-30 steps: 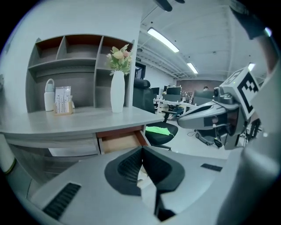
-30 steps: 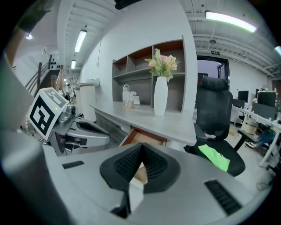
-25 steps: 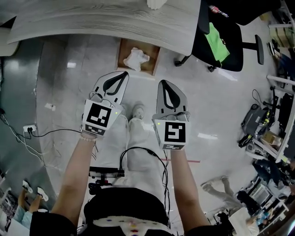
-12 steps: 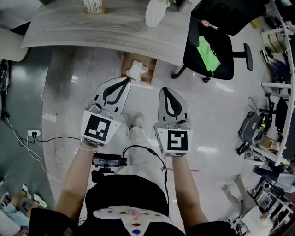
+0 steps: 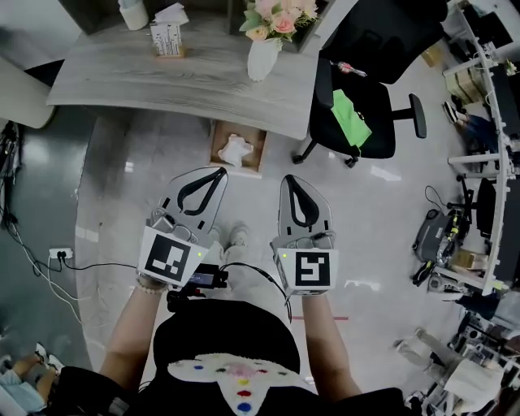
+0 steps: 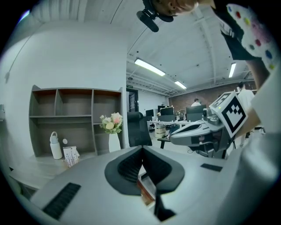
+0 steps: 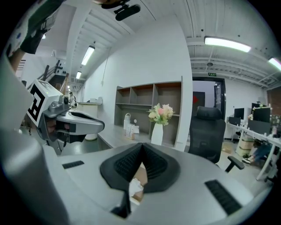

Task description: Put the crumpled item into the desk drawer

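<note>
Fingers of the left gripper (image 6: pixel 141 150) are pressed together tip to tip with nothing between them. The right gripper (image 7: pixel 141 146) is closed the same way and is also empty. In the head view both grippers are held side by side in the middle of the frame, apart from each other, tips pointing toward the top of the frame.

The crumpled item (image 5: pixel 236 149), white, lies inside the open drawer (image 5: pixel 215 148). This is a shallow wooden box in the upper centre of the frame, pulled out from under the near edge of the tabletop (image 5: pixel 162 85) and well apart from both grippers. In the right gripper view the same white wad shows through the gap below the closed tips, low in the frame.

On the tabletop stand a white vase of flowers (image 5: pixel 262 55), a tissue box (image 5: pixel 166 37) and a white bottle (image 5: pixel 132 13), all near the top edge. A black office chair (image 5: pixel 388 130) with a green cloth (image 5: pixel 351 119) on its seat sits at the upper right, on the glossy floor (image 5: pixel 122 187).
</note>
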A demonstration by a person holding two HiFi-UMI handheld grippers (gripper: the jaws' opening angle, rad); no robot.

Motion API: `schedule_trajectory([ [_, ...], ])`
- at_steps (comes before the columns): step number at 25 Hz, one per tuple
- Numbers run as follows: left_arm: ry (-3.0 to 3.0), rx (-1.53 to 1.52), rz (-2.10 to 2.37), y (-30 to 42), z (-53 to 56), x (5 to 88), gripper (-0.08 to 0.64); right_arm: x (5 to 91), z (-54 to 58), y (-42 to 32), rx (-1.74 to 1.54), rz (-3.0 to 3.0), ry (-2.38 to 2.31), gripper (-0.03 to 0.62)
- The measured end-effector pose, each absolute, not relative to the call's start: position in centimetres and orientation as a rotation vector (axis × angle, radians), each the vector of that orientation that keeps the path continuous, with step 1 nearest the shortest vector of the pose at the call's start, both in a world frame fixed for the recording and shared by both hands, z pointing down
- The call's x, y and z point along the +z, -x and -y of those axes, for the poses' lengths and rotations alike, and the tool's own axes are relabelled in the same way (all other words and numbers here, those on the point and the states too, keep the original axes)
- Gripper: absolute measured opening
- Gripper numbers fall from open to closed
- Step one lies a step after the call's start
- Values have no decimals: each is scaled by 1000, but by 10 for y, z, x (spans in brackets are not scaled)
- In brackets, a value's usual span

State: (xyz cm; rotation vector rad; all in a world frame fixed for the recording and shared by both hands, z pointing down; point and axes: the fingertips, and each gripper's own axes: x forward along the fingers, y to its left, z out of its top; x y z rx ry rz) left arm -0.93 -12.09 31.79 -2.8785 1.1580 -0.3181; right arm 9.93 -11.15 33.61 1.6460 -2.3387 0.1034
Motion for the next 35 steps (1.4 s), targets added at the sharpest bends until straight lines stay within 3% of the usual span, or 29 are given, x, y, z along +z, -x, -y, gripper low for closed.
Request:
schedule_trajectory([
  [35, 2773, -236, -1174, 26, 109, 241, 12, 248, 100, -79, -72, 2465, -1642, 5],
])
